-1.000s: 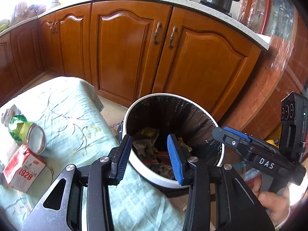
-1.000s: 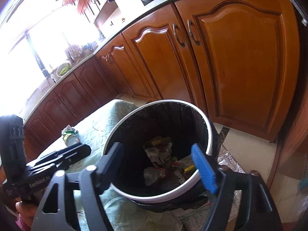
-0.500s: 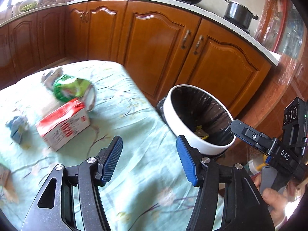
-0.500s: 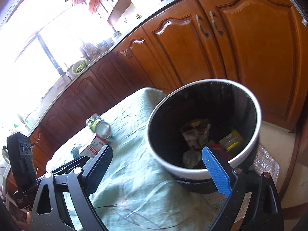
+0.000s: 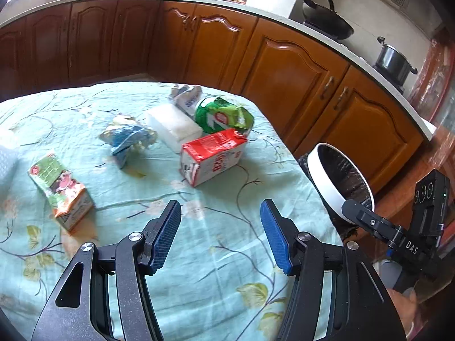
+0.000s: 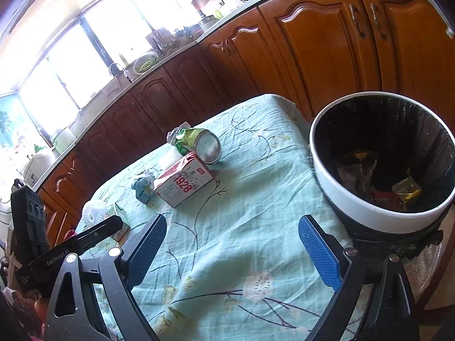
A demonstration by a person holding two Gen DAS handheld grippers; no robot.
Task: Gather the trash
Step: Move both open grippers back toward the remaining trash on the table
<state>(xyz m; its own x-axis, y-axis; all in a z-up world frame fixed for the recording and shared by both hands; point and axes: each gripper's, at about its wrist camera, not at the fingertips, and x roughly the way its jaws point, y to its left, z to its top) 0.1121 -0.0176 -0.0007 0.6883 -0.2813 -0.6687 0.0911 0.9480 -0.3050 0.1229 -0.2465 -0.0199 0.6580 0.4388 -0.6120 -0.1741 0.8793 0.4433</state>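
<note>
Both grippers have been swung away from the trash bin (image 6: 369, 216) toward the desk (image 5: 216, 255), whose right edge sits just beside the bin. Crumpled wrappers (image 6: 406, 191) are seen in the black liner. Bare cloth lies under the left gripper (image 5: 220, 234) and right gripper (image 6: 231, 251), both jaws open and empty. Ahead lies the red-and-white carton (image 5: 212, 156), well clear of the jaws.

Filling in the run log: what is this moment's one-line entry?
left gripper: open, empty | right gripper: open, empty | red-white carton, green can: on table | trash bin: beside table
</note>
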